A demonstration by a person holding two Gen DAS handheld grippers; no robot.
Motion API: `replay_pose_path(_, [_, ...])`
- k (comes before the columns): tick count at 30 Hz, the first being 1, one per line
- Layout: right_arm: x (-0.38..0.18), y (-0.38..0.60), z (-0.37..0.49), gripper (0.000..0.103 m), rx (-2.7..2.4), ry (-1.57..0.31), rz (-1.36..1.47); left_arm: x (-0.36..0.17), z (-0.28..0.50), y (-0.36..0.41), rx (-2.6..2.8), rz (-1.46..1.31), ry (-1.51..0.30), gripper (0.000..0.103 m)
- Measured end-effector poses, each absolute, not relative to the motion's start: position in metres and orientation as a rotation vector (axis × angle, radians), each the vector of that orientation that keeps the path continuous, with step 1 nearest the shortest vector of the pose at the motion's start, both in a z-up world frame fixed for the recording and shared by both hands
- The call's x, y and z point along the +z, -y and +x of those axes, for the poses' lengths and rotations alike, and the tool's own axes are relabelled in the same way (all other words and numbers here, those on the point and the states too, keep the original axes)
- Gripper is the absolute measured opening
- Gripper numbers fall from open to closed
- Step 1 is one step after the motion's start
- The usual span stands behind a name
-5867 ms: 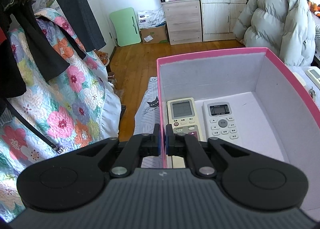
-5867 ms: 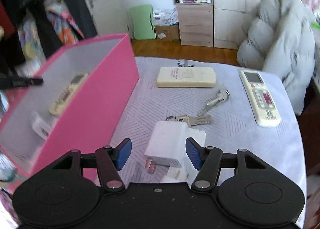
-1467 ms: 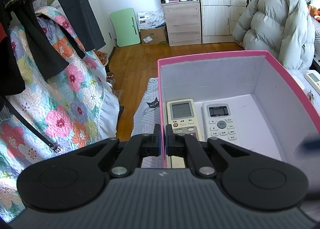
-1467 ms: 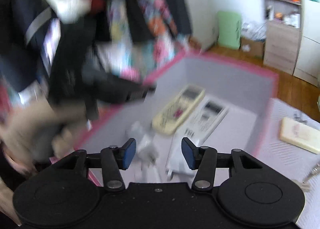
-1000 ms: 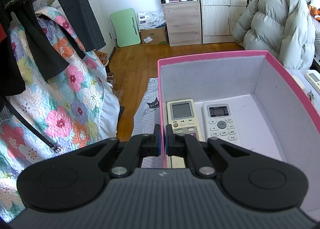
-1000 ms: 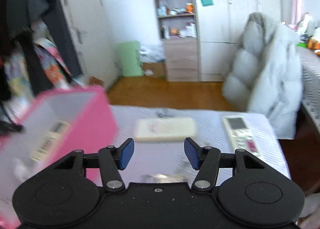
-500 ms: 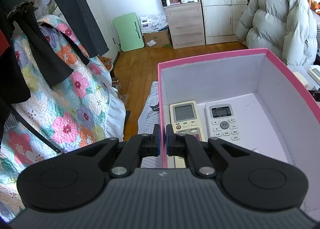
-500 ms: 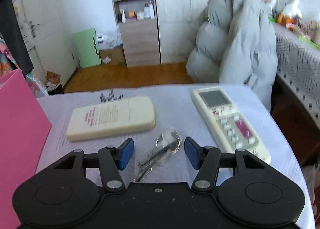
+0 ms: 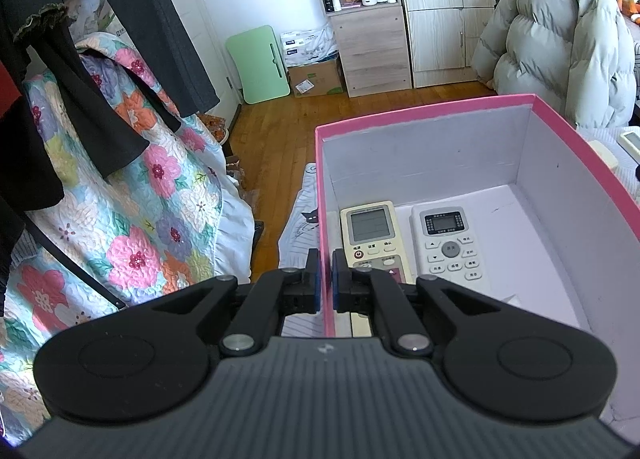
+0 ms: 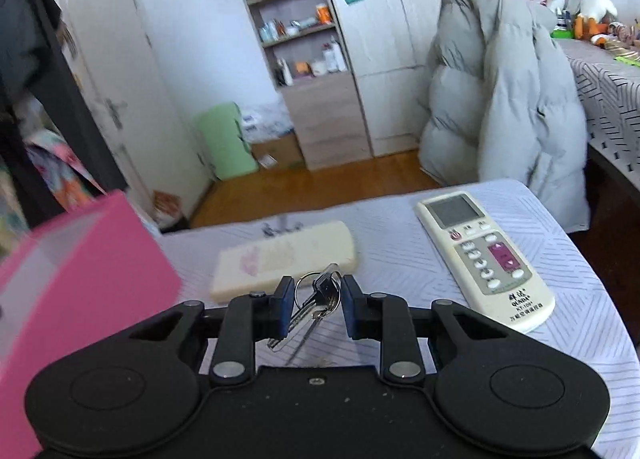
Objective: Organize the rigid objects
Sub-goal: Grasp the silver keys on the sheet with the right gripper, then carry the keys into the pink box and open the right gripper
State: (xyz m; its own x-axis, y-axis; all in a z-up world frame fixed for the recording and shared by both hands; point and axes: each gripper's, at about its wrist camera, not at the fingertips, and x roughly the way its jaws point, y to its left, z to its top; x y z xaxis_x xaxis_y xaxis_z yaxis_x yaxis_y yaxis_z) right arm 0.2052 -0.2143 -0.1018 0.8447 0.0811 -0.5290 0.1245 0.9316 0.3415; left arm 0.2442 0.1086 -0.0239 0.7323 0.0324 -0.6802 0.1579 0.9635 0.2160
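Note:
My left gripper [image 9: 325, 279] is shut on the left wall of the pink box [image 9: 420, 109]. Inside the box lie a cream remote [image 9: 372, 235] and a white remote [image 9: 450, 243]. In the right wrist view my right gripper [image 10: 314, 301] has closed around a bunch of keys [image 10: 316, 301] on a ring, which sits between the blue pads. A cream remote lying face down [image 10: 284, 259] is just beyond it, and a white remote with a pink button [image 10: 484, 255] lies to the right. The pink box [image 10: 76, 283] shows at left.
The table has a grey patterned cloth [image 10: 400, 243]. A grey puffer jacket [image 10: 504, 99] hangs on a chair beyond the table. A floral quilt [image 9: 132, 195] and dark clothes hang left of the box. Wooden floor and shelves are behind.
My right gripper has come down over the keys and its fingers have narrowed around them. The left gripper still grips the box wall in the same place.

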Motion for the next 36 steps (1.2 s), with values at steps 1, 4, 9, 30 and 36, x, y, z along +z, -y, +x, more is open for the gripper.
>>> replay_pose_path(1, [-0.098, 0.214, 0.203, 0.029, -0.019, -0.558, 0.387, -0.024, 0.244, -0.109, -0.070, 0.268, -0.748, 0.004])
replay_pose_path(4, [-0.084, 0.207, 0.198, 0.029, -0.001, -0.534, 0.367, -0.024, 0.244, -0.109, -0.072, 0.262, -0.748, 0.004])
replay_pose_path(9, [-0.049, 0.194, 0.189, 0.029, 0.043, -0.458, 0.368, -0.024, 0.243, -0.110, -0.072, 0.267, -0.748, 0.004])
replay_pose_path(30, [-0.012, 0.020, 0.295, 0.029, 0.607, -0.845, 0.363, -0.026, 0.244, -0.110, -0.076, 0.255, -0.753, 0.004])
replay_pose_path(36, [-0.059, -0.012, 0.342, 0.031, 0.612, -1.003, 0.384, -0.026, 0.244, -0.106, -0.074, 0.274, -0.758, 0.004])
